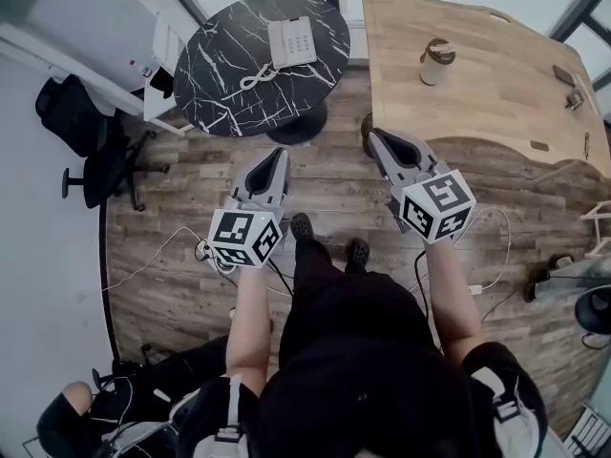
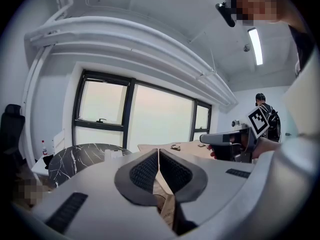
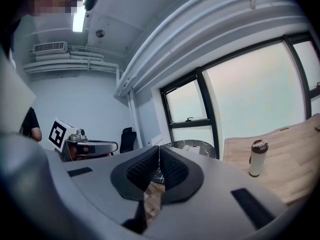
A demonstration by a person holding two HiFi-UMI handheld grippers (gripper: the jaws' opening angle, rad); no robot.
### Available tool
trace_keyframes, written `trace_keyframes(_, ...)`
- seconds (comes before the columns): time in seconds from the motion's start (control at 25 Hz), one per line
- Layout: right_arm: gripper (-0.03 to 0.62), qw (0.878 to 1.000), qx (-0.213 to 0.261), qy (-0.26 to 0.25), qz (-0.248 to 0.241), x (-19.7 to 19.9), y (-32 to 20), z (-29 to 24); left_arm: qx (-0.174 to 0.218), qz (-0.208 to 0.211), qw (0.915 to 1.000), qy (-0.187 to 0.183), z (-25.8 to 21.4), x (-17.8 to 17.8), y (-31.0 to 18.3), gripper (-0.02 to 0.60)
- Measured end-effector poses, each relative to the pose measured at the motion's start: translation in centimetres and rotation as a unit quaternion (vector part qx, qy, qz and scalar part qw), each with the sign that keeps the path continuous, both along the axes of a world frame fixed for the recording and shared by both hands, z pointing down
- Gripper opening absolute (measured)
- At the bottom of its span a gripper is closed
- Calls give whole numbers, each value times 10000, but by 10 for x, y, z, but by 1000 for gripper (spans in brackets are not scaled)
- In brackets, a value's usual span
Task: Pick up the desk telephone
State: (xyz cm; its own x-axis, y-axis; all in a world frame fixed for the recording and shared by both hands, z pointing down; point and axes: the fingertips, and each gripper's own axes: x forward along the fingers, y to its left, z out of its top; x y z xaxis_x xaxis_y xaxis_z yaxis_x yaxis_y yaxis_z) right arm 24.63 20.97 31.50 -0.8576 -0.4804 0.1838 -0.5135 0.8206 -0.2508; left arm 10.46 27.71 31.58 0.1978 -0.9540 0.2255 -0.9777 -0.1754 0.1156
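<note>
Starting at the far left, one black office chair [image 1: 84, 127] stands against the pale wall, with loose cables [image 1: 158, 251] trailing over the plank floor [image 1: 191, 175] below it. Next comes the round black marble table [image 1: 224, 74], one of two tables. The single desk telephone [image 1: 291, 41] lies on its top, towards the far right rim, and the coiled cord [image 1: 256, 79] runs from it towards the middle of the top. The rest of that top is bare, and the near rim faces the person.

Between that rim and the person's shoes lies a wide band of floor, and both tools hang over it, well apart from the telephone. The left tool [image 1: 280, 151] points at the round table's near edge. Its jaws are pressed together with nothing between them. The right tool [image 1: 374, 134] is in the same state, jaws closed and empty. Its tip is just beside the near left corner of the wooden table [image 1: 496, 103].

Only a narrow gap separates the round table from the wooden one. One lidded cup [image 1: 437, 62] stands upright on the wooden table, near its left edge. A few small items along its far right edge are too small to tell.
</note>
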Motion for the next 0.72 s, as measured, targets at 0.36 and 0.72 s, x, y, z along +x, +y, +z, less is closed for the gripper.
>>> trace_keyframes(0.36,31,9999,-72,-4,93,-16,-20,8,-22,144,9999,-62,6,-15,-24,20)
trace_keyframes(0.72,31,9995,-141,207,180,-58,-68,11,-4,217,9997,70,11,-59,-77,20)
